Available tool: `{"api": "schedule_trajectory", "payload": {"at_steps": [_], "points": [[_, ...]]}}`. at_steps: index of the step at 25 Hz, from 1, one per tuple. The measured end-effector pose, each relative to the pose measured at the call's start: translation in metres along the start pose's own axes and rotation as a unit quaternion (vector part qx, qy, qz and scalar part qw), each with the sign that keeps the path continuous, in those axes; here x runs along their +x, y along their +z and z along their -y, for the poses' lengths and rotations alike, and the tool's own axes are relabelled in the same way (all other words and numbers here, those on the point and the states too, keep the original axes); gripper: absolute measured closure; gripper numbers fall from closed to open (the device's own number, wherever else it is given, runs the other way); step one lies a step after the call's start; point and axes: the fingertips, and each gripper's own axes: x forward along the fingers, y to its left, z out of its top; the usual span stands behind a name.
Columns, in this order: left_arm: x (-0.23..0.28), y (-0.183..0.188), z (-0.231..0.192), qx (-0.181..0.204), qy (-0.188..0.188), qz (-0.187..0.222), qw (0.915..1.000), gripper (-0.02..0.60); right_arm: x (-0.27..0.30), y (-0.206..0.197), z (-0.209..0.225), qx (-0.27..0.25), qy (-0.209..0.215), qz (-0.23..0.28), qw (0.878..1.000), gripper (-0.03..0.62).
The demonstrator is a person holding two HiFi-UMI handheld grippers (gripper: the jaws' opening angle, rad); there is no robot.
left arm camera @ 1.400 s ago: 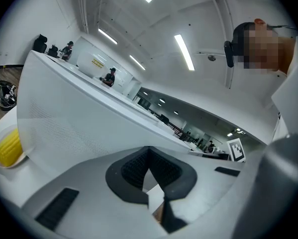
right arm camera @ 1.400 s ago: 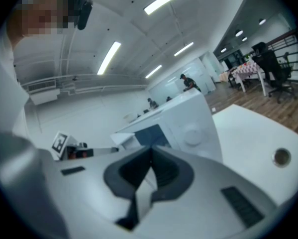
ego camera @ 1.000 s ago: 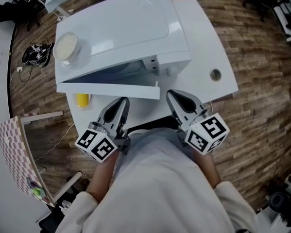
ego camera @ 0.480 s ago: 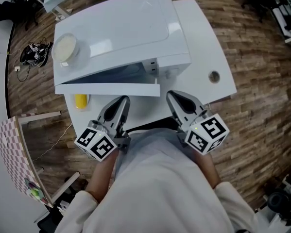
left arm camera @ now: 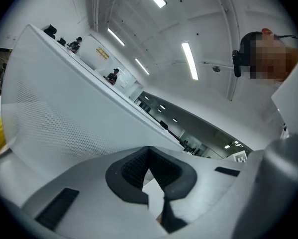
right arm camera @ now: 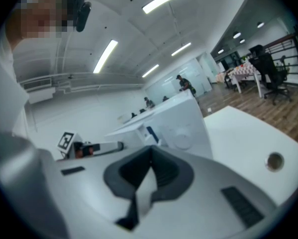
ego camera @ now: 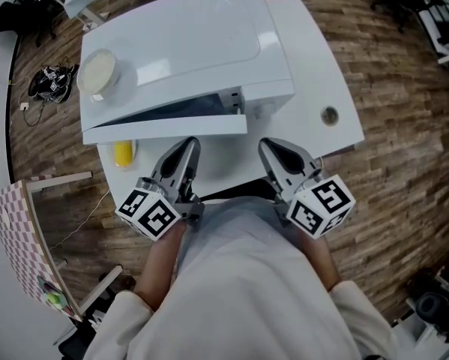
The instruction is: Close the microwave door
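The white microwave (ego camera: pixel 187 43) stands on a white table (ego camera: pixel 314 73). Its door (ego camera: pixel 164 126) is hinged at the left and stands ajar by a narrow gap, the free edge close to the control panel (ego camera: pixel 265 103). My left gripper (ego camera: pixel 188 147) is shut and empty, its tip right at the door's outer face; I cannot tell whether it touches. In the left gripper view the door (left arm camera: pixel 64 118) fills the space ahead of the shut left gripper (left arm camera: pixel 149 156). My right gripper (ego camera: pixel 269 147) is shut and empty, just before the microwave's right front (right arm camera: pixel 181 118).
A round pale dish (ego camera: pixel 98 72) sits on top of the microwave at the left. A yellow object (ego camera: pixel 123 154) lies on the table under the door's hinge side. A cable hole (ego camera: pixel 329 115) is in the table at the right. Wooden floor surrounds the table.
The door has swung further toward the microwave's front, narrowing the gap. My left gripper has edged forward with it. The right gripper has hardly moved.
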Motion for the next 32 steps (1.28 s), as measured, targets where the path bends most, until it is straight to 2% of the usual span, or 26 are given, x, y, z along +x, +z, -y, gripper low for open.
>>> {"api": "schedule_trajectory", "payload": {"at_steps": [8, 32], "points": [[0.007, 0.002, 0.0, 0.009, -0.003, -0.001, 1.0, 0.565, -0.002, -0.001, -0.002, 0.0, -0.003, 0.003, 1.0, 0.572], [0.022, 0.006, -0.01, -0.023, -0.002, -0.002, 0.9997, 0.565, -0.008, 0.001, 0.005, 0.013, -0.018, 0.013, 1.0, 0.572]]}}
